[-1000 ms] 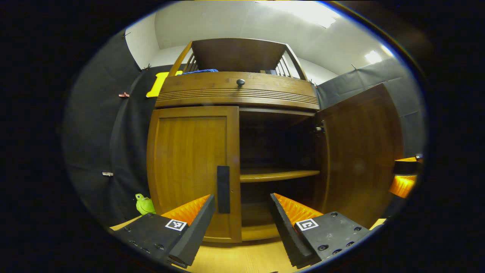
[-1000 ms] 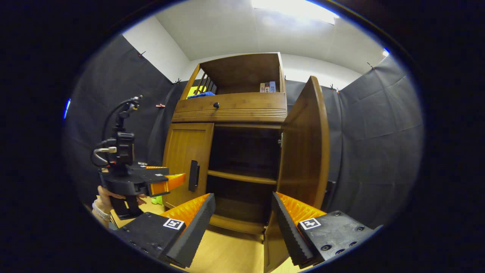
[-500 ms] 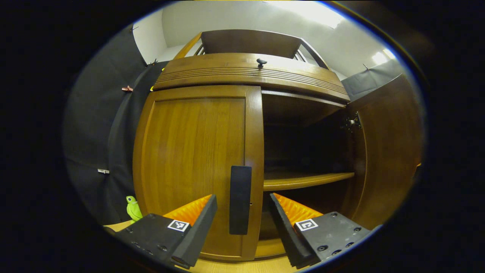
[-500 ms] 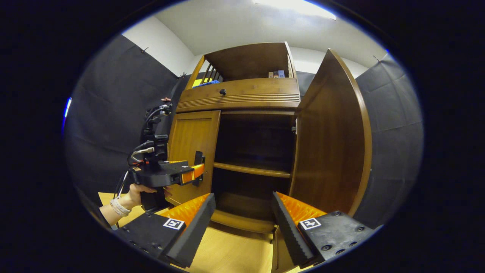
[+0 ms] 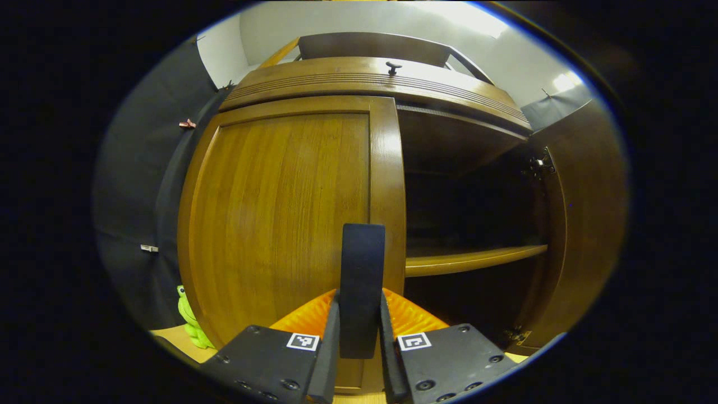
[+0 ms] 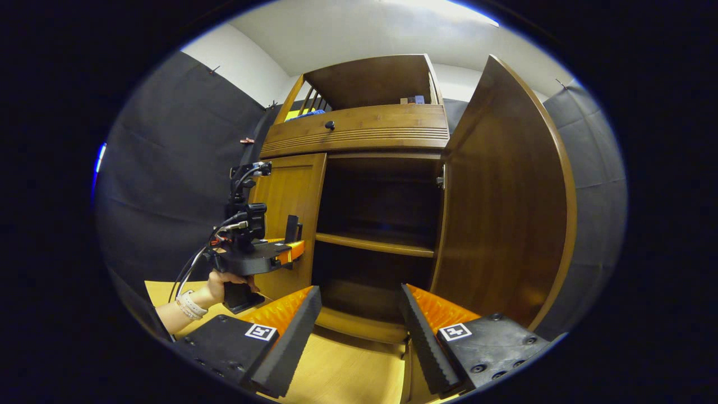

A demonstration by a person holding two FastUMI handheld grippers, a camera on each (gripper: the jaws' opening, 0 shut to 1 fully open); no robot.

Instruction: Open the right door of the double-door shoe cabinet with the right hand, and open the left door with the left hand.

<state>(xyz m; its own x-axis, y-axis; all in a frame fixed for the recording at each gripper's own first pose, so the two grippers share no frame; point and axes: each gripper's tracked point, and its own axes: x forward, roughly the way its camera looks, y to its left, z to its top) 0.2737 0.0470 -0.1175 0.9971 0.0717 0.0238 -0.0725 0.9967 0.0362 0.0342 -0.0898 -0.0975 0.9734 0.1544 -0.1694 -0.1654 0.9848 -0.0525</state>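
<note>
Left gripper (image 5: 359, 336) jaws pinching left door handle (image 5: 362, 280); right gripper (image 6: 359, 325) jaws spread; pull straight back along hinge arc, keeping pinch square on left door (image 5: 280, 213).

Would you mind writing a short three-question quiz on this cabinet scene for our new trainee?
1. True or false: the right door of the shoe cabinet stands open.
2. What is the left gripper closed on? A) the drawer knob B) the left door's handle C) the shelf
3. Fill in: the right gripper has its fingers ____ and holds nothing.

Key: 1 true; 2 B, both fingers press the handle's sides while the left door is closed; 3 open.
</note>
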